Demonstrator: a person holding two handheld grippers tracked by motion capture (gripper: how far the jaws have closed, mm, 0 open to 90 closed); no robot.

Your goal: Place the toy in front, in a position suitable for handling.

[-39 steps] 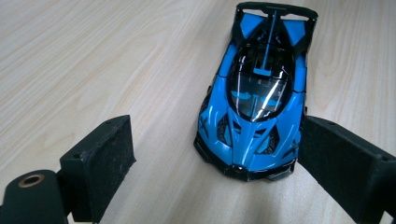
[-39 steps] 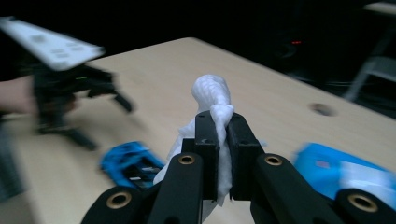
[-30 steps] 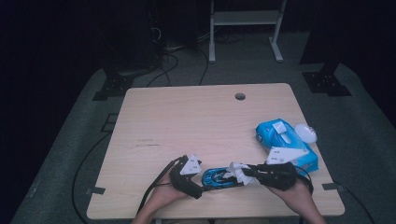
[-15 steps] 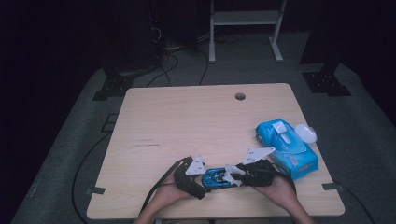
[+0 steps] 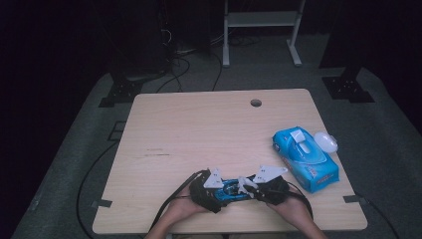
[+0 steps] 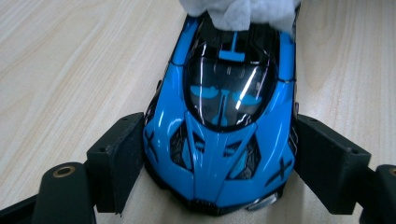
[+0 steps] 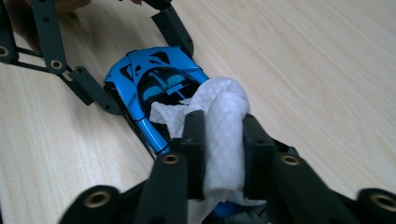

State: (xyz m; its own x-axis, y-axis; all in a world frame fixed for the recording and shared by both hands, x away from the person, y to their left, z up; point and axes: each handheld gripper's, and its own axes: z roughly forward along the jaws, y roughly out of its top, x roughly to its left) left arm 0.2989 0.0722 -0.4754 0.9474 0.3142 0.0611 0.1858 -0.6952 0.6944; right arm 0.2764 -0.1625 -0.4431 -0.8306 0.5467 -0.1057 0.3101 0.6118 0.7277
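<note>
Wiping just under way: left hand-held gripper [image 6: 215,186] clamps the blue toy car [image 6: 224,121] at the desk's [image 5: 199,129] near edge. Right hand-held gripper [image 7: 223,154], jaws just closing, pinches a white wipe [image 7: 219,116] on the car's roof; most bodywork left.

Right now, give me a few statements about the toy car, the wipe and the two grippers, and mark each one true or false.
1. The left gripper has the blue toy car between its jaws. True.
2. The right gripper is empty. False: it is shut on a white wipe.
3. The wipe rests on the car. True: in the right gripper view it lies on the car's roof.
4. The pack of wipes stands at the table's left edge. False: it lies near the right edge of the table.
5. The car is red. False: it is blue with black details.
</note>
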